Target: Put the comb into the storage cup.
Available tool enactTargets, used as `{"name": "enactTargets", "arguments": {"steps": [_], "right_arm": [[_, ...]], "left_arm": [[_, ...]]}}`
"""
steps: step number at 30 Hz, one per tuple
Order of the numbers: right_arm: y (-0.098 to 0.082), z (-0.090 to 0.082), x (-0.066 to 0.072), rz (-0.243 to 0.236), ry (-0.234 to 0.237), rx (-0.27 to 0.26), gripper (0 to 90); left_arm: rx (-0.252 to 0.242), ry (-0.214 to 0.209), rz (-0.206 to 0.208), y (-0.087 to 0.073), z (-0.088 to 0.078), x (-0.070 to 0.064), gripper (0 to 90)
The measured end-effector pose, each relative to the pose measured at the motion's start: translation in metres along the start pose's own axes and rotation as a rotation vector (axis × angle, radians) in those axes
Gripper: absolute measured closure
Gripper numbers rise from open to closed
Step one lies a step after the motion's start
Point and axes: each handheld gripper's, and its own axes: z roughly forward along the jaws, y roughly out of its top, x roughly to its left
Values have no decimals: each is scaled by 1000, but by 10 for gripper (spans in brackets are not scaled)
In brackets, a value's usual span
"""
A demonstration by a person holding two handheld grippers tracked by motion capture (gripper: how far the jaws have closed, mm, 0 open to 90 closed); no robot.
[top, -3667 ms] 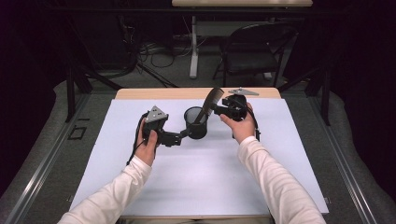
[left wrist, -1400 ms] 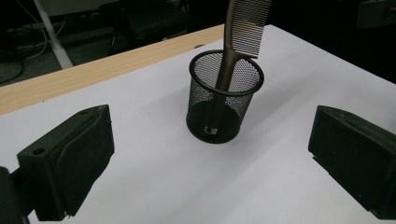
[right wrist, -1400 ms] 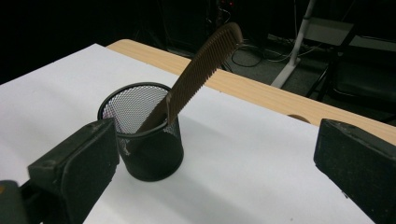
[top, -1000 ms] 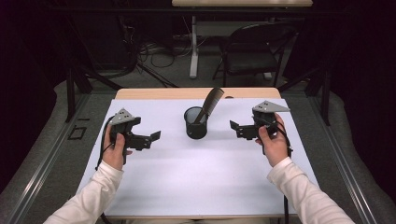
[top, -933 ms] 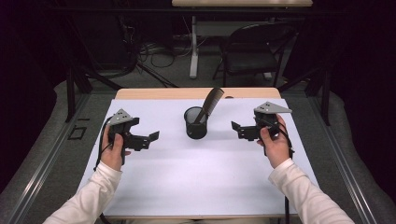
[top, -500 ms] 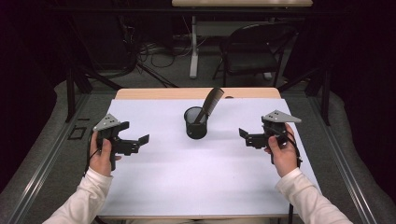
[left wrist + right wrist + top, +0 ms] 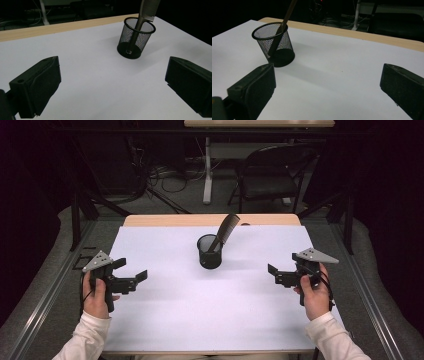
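A black mesh cup point(image 7: 209, 251) stands upright near the middle of the white table sheet point(image 7: 220, 315), with a dark comb point(image 7: 226, 230) leaning in it, teeth end up and tilted right. My left gripper point(image 7: 131, 274) is held at the table's left side, open and empty, pointing toward the cup. My right gripper point(image 7: 272, 273) is held at the right side, open and empty too, and it faces the cup. The cup point(image 7: 135, 41) and comb point(image 7: 147, 8) lie ahead in the left gripper view. The right gripper view has the cup point(image 7: 274, 45) at upper left with the comb handle point(image 7: 283, 25) inside.
The wooden table edge point(image 7: 165, 220) runs along the back beyond the white sheet. A dark folding chair point(image 7: 272, 177) and a desk leg point(image 7: 207, 170) with cables stand on the floor behind. Metal rails point(image 7: 45, 295) flank the table.
Both grippers have drawn apart from the cup and back toward the table's sides and front. The comb that the right gripper held stays leaning in the cup, released.
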Motion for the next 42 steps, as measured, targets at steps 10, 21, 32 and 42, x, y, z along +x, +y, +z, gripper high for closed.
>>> {"name": "enactTargets", "arguments": {"steps": [10, 21, 32, 42], "right_arm": [[-21, -16, -11, 62, -16, -11, 8], [-37, -27, -13, 83, -39, -33, 10], [-55, -34, -14, 94, -67, -47, 14], [-65, -34, -15, 83, -77, -51, 15]], "left_arm": [[-31, 19, -42, -19, -12, 8, 7], [-49, 33, -83, -40, -20, 11, 7], [-71, 33, -98, -54, -22, 9, 7], [-83, 28, -96, -63, -20, 11, 7]]}}
